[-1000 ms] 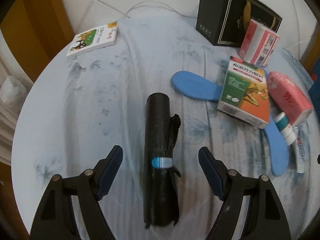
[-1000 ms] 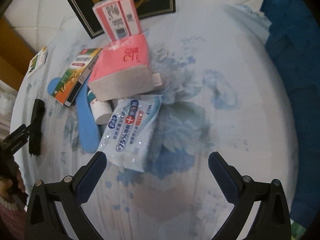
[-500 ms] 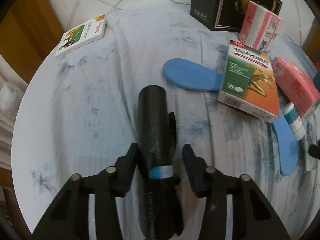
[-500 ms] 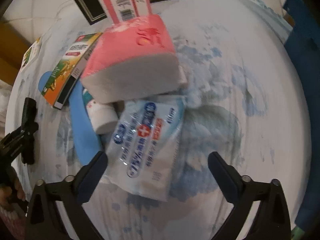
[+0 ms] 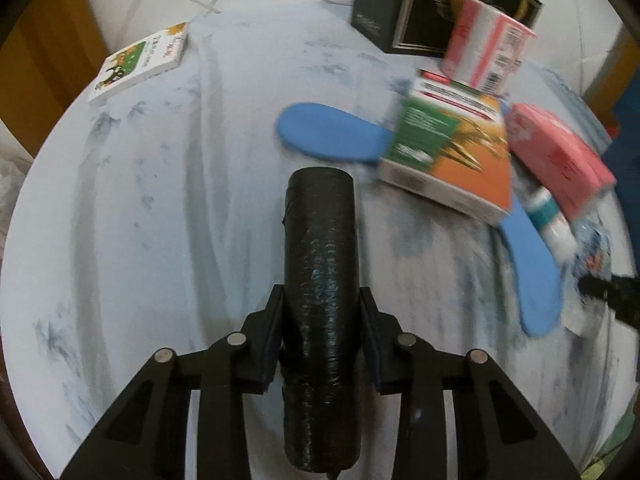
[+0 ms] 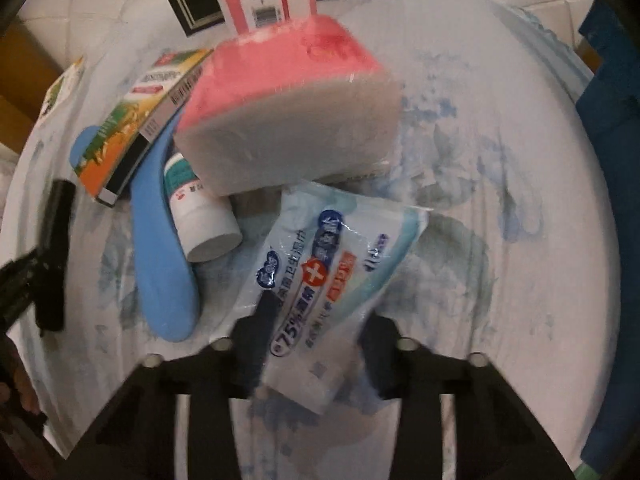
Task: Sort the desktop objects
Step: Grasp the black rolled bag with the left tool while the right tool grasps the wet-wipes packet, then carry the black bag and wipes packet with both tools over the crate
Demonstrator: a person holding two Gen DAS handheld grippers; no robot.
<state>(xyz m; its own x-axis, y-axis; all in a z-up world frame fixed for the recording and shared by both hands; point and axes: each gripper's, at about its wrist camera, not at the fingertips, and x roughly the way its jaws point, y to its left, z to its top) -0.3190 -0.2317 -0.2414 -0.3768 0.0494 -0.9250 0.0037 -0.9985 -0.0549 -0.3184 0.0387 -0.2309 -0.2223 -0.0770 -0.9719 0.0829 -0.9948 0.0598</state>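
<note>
Lying at the far left edge of the cloth-covered table (image 5: 168,200), a small green-and-white booklet (image 5: 140,60) is seen. Nearer the middle, a black roll (image 5: 320,280) is gripped between the closing jaws of the left gripper (image 5: 320,332), both pads pressed against its sides. To its right, a blue insole (image 5: 332,132) is partly covered by a green-and-orange box (image 5: 448,152), with a pink tissue pack (image 6: 288,120) and a white bottle (image 6: 200,216) close by. Farther right, a wet-wipes packet (image 6: 320,280) is caught between the closing jaws of the right gripper (image 6: 316,340); contact looks made, though blurred.
</note>
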